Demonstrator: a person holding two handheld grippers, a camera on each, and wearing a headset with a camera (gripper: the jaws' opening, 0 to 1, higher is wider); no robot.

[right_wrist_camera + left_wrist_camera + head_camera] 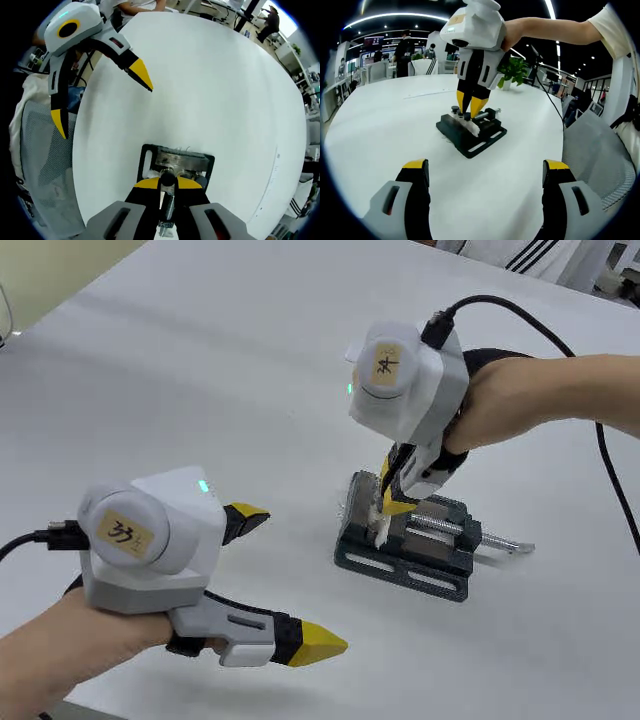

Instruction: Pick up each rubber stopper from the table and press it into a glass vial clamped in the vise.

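The white table [200,390] carries a small dark vise [400,575], clamped on a row of glass vials [466,121], several apparently already capped in dark. The left gripper [290,580] hangs well apart from the vise, its jaws spread wide and holding nothing. The right gripper [392,498] stands directly over the vise, jaws drawn nearly together, pinching a dark rubber stopper [167,177] at a vial mouth. The stopper likely handles as light, soft and grippy, best held by its sides near the top so the lower end can enter. The glass is fragile, so pressure should go straight down, not sideways.
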